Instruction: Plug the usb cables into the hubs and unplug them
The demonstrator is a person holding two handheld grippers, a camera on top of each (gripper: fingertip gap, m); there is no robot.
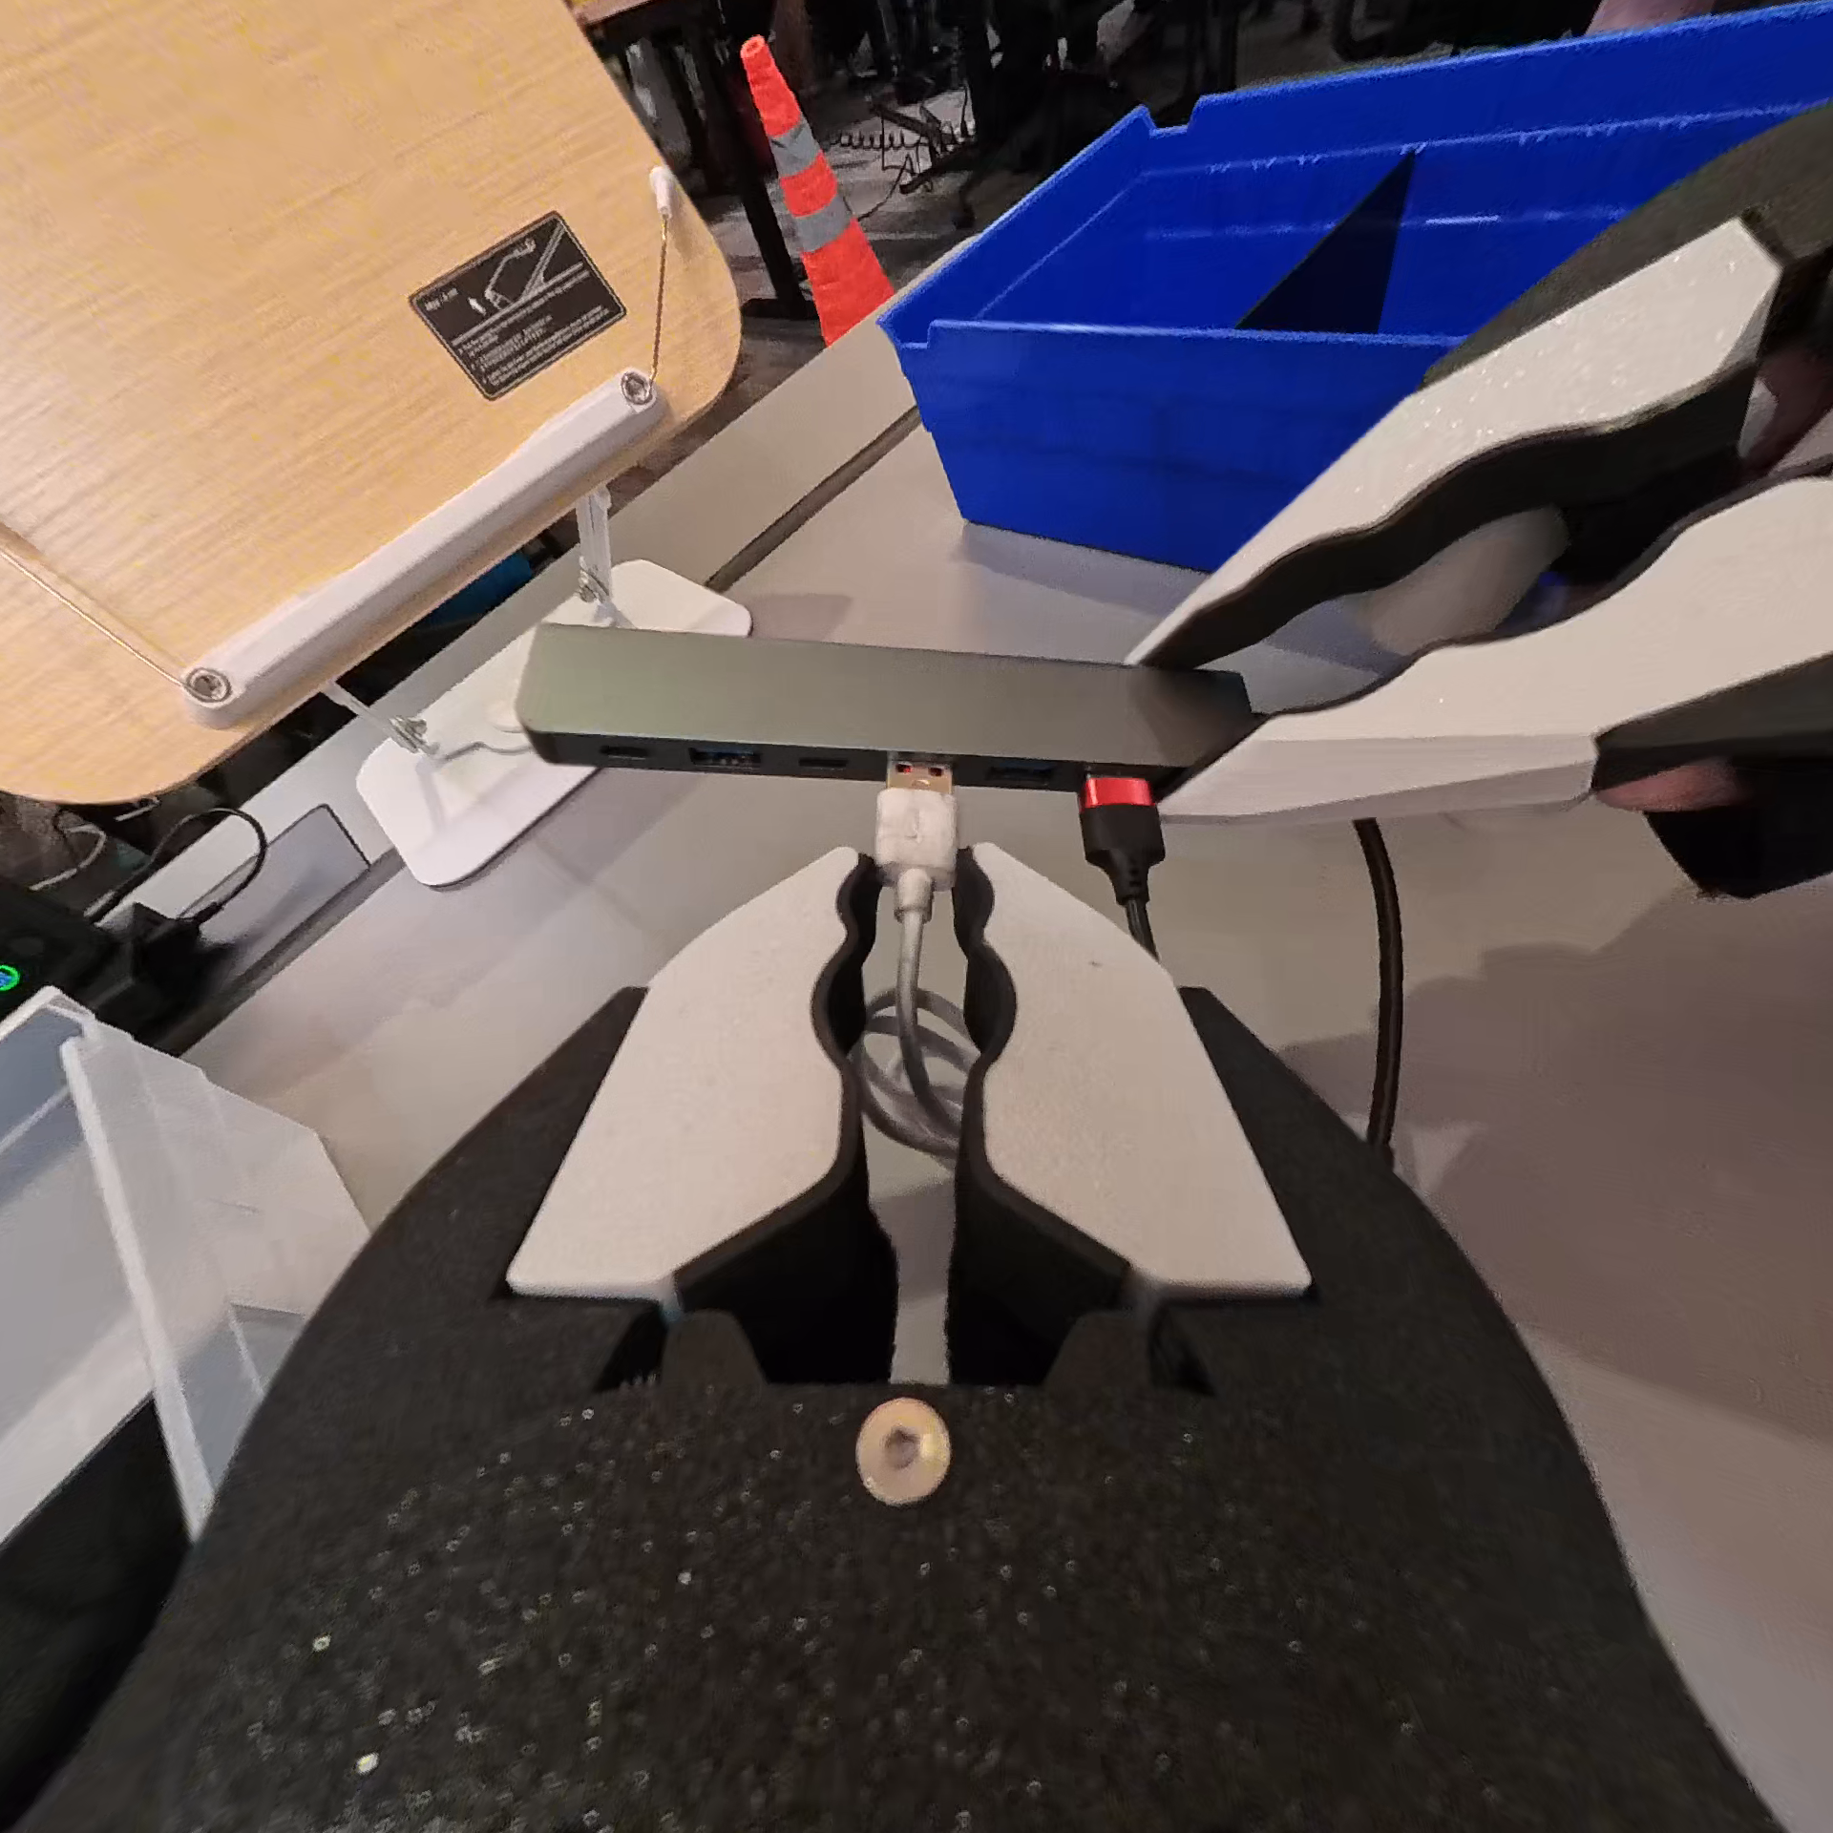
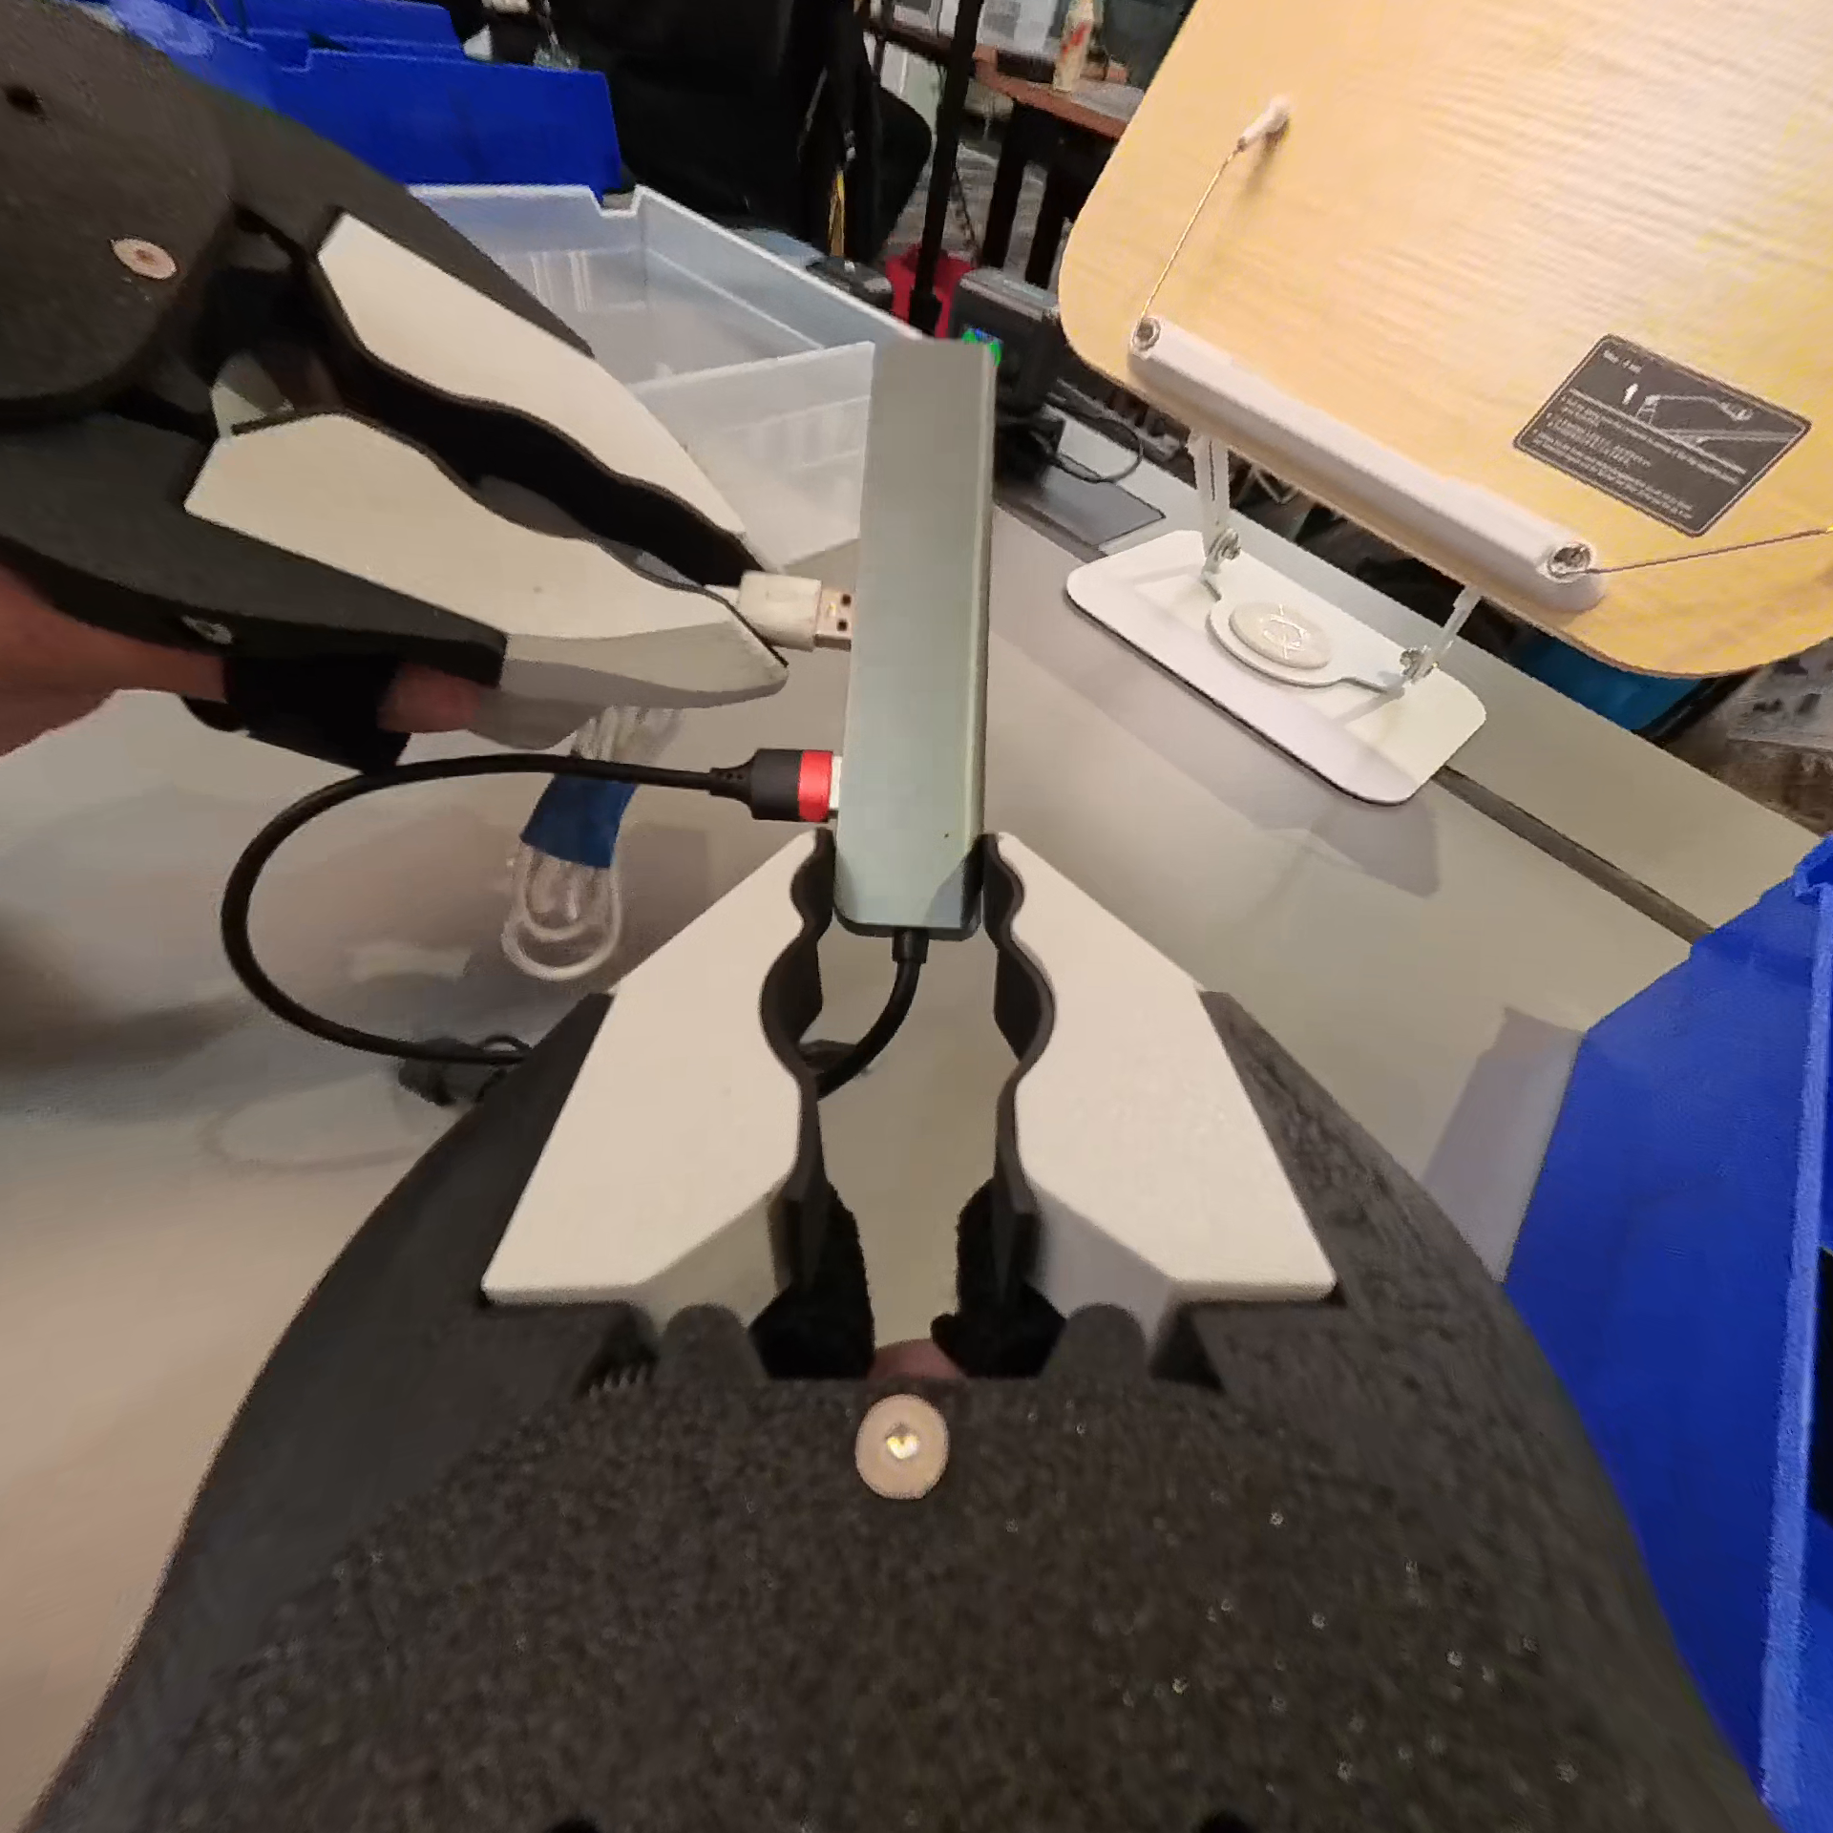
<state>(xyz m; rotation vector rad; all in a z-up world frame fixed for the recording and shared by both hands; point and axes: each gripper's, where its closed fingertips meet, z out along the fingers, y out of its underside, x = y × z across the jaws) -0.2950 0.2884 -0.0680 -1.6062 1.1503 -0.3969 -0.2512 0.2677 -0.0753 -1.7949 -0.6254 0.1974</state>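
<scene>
Left tool (image 1: 915,865) clamped on white USB plug (image 1: 917,825), right tool (image 2: 908,863) gripping hub (image 2: 922,635); plug's gap from hub only in right view.

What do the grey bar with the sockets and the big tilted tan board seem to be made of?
The hub looks like metal, probably aluminium: matte grey, crisp edges, soft even sheen. The tilted board looks like wood or wood-look laminate: pale tan with fine grain lines; which one, I cannot tell. The white plug held at the hub looks like plastic with a metal tip.
</scene>
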